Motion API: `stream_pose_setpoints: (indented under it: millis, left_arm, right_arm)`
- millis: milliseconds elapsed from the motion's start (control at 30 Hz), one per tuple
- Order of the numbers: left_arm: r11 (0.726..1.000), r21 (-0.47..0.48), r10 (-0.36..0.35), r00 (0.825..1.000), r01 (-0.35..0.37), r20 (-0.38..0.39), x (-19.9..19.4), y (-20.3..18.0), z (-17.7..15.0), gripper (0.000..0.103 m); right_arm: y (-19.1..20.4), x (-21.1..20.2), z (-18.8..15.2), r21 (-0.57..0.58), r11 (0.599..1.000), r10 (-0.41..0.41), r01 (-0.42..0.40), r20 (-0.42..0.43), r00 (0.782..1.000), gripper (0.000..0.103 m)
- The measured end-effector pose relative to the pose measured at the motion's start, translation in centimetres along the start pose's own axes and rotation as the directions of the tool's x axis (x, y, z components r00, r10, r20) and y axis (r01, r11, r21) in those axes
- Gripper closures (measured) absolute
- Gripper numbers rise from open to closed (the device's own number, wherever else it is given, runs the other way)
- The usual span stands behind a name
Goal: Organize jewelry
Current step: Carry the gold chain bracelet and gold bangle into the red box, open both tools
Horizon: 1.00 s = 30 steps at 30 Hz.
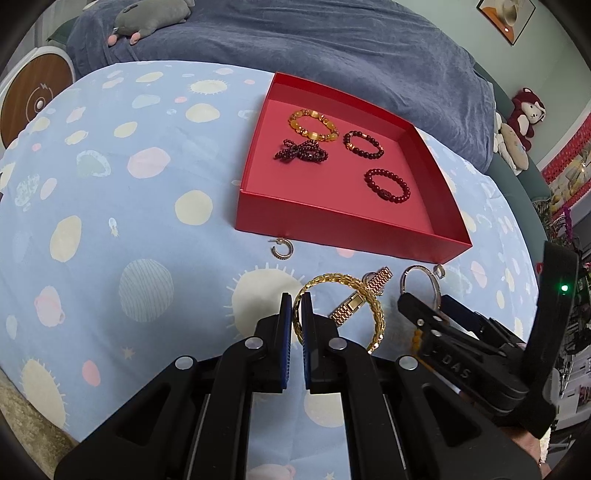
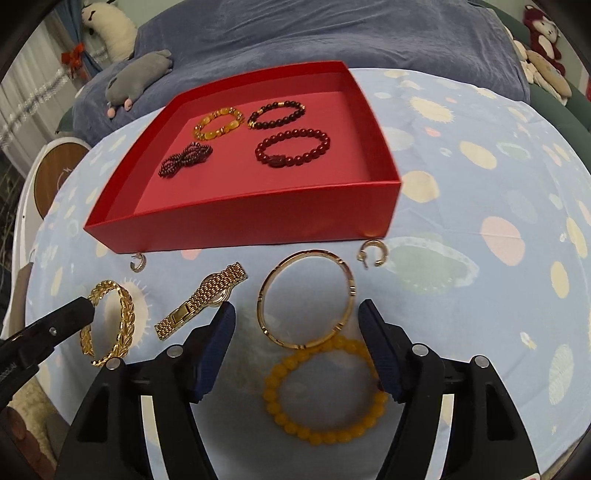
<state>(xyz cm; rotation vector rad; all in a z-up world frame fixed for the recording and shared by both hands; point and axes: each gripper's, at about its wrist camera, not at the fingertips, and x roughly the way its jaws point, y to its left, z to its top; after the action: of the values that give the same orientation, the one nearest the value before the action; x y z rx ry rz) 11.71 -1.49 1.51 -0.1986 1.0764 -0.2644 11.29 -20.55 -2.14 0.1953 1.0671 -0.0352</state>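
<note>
A red tray (image 1: 332, 221) (image 2: 240, 225) on the spotted blue cloth holds several bead bracelets. In front of it lie a gold leaf-pattern bangle (image 1: 375, 306) (image 2: 125, 314), a gold watch (image 1: 356, 302) (image 2: 201, 304), a thin gold bangle (image 2: 349, 273), a yellow bead bracelet (image 2: 321, 432) and two hoop earrings (image 1: 282, 249) (image 2: 373, 253). My left gripper (image 1: 296, 301) (image 2: 88, 308) is shut on the left rim of the gold leaf bangle. My right gripper (image 2: 297, 317) (image 1: 424, 302) is open, its fingers either side of the thin bangle and yellow bracelet.
A dark blue blanket (image 2: 332, 33) with a grey plush toy (image 2: 136, 79) lies behind the tray. A round wooden-topped device (image 1: 33, 103) stands at the far left. More plush toys (image 1: 524, 118) sit at the right.
</note>
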Motion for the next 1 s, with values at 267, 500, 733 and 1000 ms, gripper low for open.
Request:
stream_pose_setpoints:
  millis: [267, 500, 733, 1000]
  left_arm:
    - [1.0, -0.006, -0.007, 1.0, 0.007, -0.004, 0.2, 0.0, 0.2, 0.098]
    - [0.999, 0.0, -0.04, 0.998, 0.04, 0.042, -1.6, -0.7, 1.4, 0.098]
    - [0.998, 0.049, -0.042, 0.993, 0.036, 0.112, -1.8, -2.7, 5.8, 0.098]
    - [0.997, 0.079, 0.014, 0.997, -0.02, 0.08, 2.7, -3.1, 9.4, 0.098]
  right_arm:
    - [-0.5, -0.3, 0.3, -0.005, 1.0, -0.017, 0.017, 0.022, 1.0, 0.05]
    - [-1.4, -4.5, 0.1, 0.053, 0.998, 0.038, -0.044, 0.112, 0.993, 0.05]
    - [-1.1, -6.3, 5.3, 0.062, 0.994, 0.079, -0.093, 0.204, 0.976, 0.05]
    - [0.2, -2.6, 8.8, 0.034, 0.996, 0.079, -0.085, 0.154, 0.985, 0.05]
